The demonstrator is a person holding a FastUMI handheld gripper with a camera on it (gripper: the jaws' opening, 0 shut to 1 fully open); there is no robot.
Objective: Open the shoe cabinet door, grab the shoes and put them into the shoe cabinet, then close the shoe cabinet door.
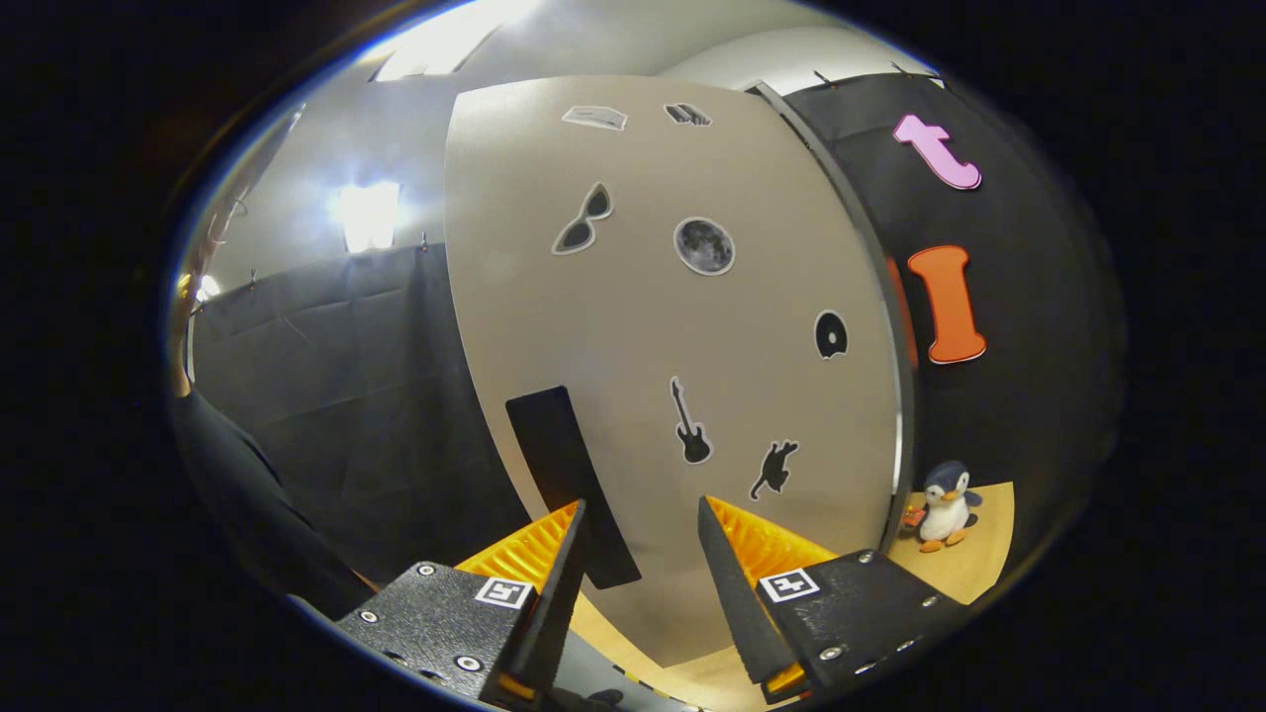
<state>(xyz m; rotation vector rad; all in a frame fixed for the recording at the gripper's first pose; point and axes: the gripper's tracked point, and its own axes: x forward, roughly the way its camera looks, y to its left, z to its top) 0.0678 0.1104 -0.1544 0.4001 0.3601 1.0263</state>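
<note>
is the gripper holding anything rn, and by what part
Nothing is held. The gripper is open, its fingers apart just short of the cabinet door, beside the dark handle.

We see the cabinet door (643, 346) as a smooth, matt beige panel, with flat, paper-like stickers (704, 245) and a matt black handle (569, 485) on it. The wall (326, 396) behind is creased black cloth. The floor (974, 569) looks like pale, smooth wood. A plush penguin (947, 504) looks soft. Our claw (641, 554), fingers apart, has ribbed plastic pads and grainy matt housings.
</note>
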